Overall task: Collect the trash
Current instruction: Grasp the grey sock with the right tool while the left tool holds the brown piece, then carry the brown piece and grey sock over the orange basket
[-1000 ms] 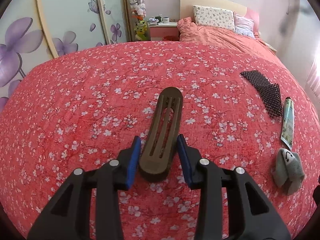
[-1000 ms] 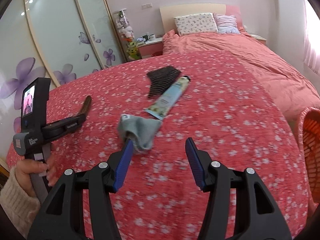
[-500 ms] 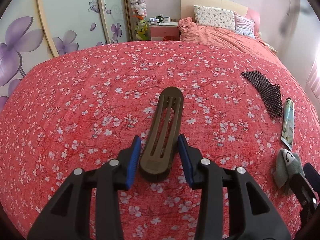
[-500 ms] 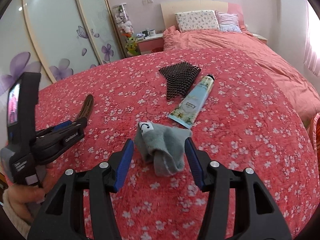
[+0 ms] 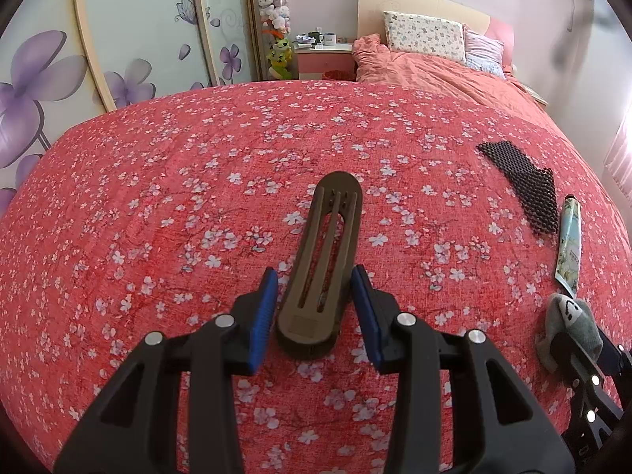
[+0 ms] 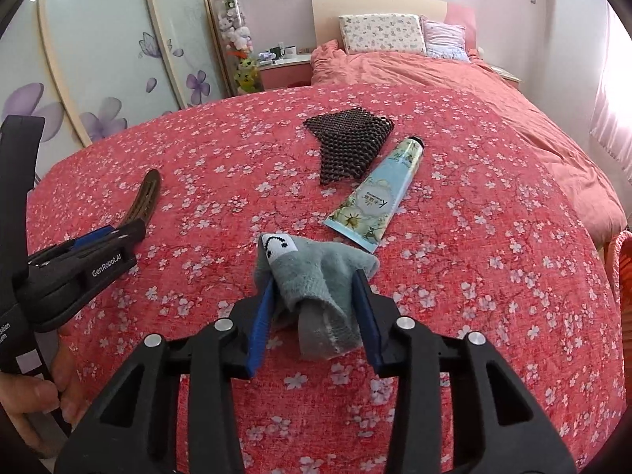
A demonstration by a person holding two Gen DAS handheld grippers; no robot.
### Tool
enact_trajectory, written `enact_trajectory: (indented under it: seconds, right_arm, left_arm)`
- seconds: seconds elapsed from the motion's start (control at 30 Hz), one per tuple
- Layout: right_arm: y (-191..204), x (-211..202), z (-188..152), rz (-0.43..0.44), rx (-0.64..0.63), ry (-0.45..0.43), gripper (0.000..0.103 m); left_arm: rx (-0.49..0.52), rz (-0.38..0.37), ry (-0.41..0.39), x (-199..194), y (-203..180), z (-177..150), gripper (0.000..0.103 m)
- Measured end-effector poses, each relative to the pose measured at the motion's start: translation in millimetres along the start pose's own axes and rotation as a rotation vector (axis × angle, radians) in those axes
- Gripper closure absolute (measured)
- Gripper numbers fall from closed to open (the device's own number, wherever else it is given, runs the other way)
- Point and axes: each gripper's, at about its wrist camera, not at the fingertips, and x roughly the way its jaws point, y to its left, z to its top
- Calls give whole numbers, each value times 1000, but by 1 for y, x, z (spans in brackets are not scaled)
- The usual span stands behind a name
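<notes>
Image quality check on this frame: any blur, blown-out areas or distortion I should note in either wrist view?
Left wrist view: sharp on the brown slotted piece; strong fisheye bending of the red floral cover; window glare blows out the right edge. Right wrist view: the grey sock and cream tube are crisp, with no motion blur; the pink curtain at right is overexposed; dark vignette fills the corners.

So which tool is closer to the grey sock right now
Right. The right tool has its fingers on either side of the grey sock; the left tool sits off to the sock's left, around the brown clip.
</notes>
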Motion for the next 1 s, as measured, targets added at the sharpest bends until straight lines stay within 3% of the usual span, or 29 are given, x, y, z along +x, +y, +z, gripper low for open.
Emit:
enact_trajectory:
  seconds: [0.1, 0.2, 0.33, 0.57, 0.7, 1.0]
  right_arm:
    - [1, -1, -1, -10, -14, 0, 81]
    - [-4, -6, -1, -10, -17, -3, 86]
    - [-21, -20, -5, 7, 11, -13, 87]
    - [-58, -38, -12, -43, 43, -37, 87]
    - [-76, -38, -12, -65, 75, -36, 87]
    - [-94, -45, -16, -75, 109, -54, 87]
  left_arm:
    - [-4, -1, 0, 0, 1, 1, 63]
    - [-7, -5, 0, 0, 1, 1, 63]
    - [-15, -18, -1, -1, 4, 1, 63]
    - [-12, -28, -3, -1, 4, 0, 64]
    - [-20, -41, -10, -4, 7, -1, 70]
    - [-11, -66, -46, -15, 10, -8, 74]
